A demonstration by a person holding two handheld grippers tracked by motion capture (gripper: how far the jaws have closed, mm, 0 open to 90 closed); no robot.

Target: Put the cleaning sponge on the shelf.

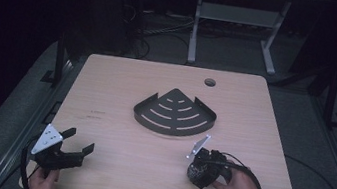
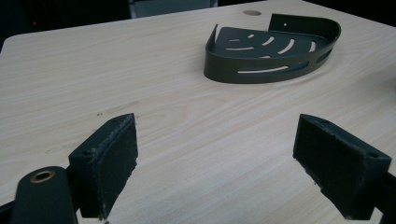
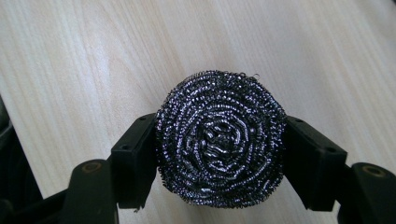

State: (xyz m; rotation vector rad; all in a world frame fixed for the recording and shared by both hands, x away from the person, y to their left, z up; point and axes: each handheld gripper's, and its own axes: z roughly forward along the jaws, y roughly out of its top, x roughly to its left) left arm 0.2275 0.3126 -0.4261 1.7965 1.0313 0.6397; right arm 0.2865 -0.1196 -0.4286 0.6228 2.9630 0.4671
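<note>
One dark metal quarter-round corner shelf with curved slots (image 1: 175,113) sits mid-table on the pale wooden table (image 1: 121,92). Nearer the person than that shelf, to its right, the right gripper (image 3: 219,140) pinches one round steel-wire scouring pad (image 3: 220,138), whose coiled wire is clear in the right gripper view; the high view gives a dark lump (image 1: 201,172). The left gripper (image 2: 215,158), near-left of the shelf, stands spread and empty.
</note>
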